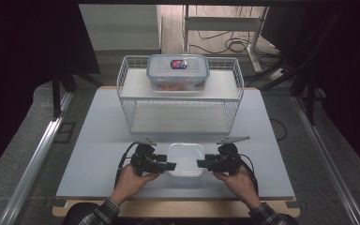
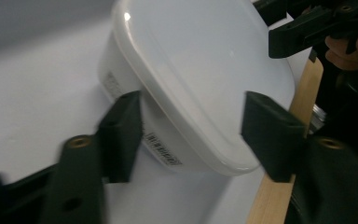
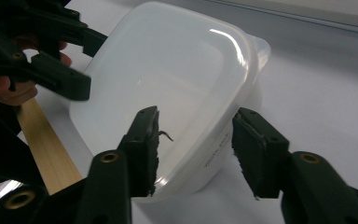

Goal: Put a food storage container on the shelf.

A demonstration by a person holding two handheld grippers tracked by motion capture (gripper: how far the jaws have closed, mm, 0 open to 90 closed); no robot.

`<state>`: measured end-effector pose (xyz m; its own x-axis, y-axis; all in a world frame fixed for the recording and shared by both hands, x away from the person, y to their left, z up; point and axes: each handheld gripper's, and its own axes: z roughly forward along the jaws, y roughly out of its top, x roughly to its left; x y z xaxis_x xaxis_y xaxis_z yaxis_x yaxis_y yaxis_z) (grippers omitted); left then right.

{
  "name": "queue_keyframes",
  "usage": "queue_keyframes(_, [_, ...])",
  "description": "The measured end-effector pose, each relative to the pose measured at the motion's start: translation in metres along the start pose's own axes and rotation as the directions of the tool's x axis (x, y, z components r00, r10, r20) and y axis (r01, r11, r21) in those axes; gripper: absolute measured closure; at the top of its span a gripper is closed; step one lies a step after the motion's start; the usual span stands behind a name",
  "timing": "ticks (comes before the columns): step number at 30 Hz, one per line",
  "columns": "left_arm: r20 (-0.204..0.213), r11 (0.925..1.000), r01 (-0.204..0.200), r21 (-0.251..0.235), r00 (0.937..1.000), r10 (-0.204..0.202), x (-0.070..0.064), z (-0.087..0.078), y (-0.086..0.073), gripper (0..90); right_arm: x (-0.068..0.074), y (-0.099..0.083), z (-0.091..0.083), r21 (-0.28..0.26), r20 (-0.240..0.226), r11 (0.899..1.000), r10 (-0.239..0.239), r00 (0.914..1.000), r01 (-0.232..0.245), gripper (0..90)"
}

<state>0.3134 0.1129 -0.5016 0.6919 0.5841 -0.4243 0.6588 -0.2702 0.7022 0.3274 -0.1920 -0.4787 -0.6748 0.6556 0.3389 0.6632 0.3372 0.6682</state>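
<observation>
High view: two hands at near edge of worktop; left tongs and right tongs flank white lidded container.

Left gripper view: jaws apart, straddling container's corner.

Right gripper view: jaws apart astride opposite rim.

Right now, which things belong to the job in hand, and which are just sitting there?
In hand:
white lidded container
left gripper, open at its left side
right gripper, open at its right side

Just there:
wire rack
clear lidded box on the rack's top shelf
</observation>
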Motion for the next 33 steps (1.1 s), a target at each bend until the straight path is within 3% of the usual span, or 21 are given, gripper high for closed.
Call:
queue_keyframes(2, [-0.009,0.9998,0.008,-0.020,0.9999,-0.008,-0.001,-0.004,0.001,56.1,0.001,0.000,-0.002,-0.002,0.000,1.000,0.015,0.9999,-0.015,58.6])
queue_keyframes(5, [-0.005,0.9988,0.028,-0.041,0.9996,-0.028,0.000,-0.005,-0.001,60.1,-0.001,-0.002,-0.005,-0.016,-0.011,0.999,0.032,0.9994,-0.032,62.5])
queue_keyframes(8, [-0.029,0.9974,0.026,-0.067,0.9992,-0.028,-0.004,-0.006,-0.001,63.9,-0.002,-0.003,-0.008,-0.042,-0.007,0.998,0.043,0.9991,-0.043,66.1])
queue_keyframes(13, [-0.055,0.9960,0.026,-0.085,0.9980,-0.031,-0.009,-0.006,-0.004,65.6,-0.001,-0.003,-0.010,-0.069,0.004,0.996,0.056,0.9984,-0.056,69.3])
queue_keyframes(18, [-0.031,0.9952,0.055,-0.081,0.9979,-0.058,-0.011,-0.008,-0.010,63.2,0.003,-0.005,-0.012,-0.081,0.000,0.995,0.053,0.9986,-0.053,72.2])
queue_keyframes(21, [-0.053,0.9950,0.052,-0.085,0.9970,-0.056,-0.015,-0.008,-0.011,63.7,0.005,-0.007,-0.013,-0.085,0.004,0.995,0.057,0.9984,-0.056,73.2])
queue_keyframes(25, [-0.080,0.9894,0.053,-0.136,0.9947,-0.064,-0.018,-0.012,-0.012,73.2,0.005,-0.009,-0.014,-0.102,0.010,0.992,0.081,0.9966,-0.080,76.1])
queue_keyframes(26, [-0.094,0.9891,0.041,-0.141,0.9941,-0.054,-0.017,-0.012,-0.012,78.7,0.005,-0.010,-0.016,-0.121,0.013,0.990,0.077,0.9970,-0.075,78.3])
queue_keyframes(28, [-0.100,0.9882,0.044,-0.147,0.9932,-0.059,-0.016,-0.011,-0.012,78.7,0.010,-0.010,-0.015,-0.122,0.055,0.992,0.026,0.9981,-0.019,78.7])
queue_keyframes(33, [-0.124,0.9866,0.021,-0.162,0.9913,-0.042,-0.018,-0.011,-0.012,78.7,0.012,-0.013,-0.013,-0.161,0.072,0.987,0.007,0.9974,0.005,78.7])
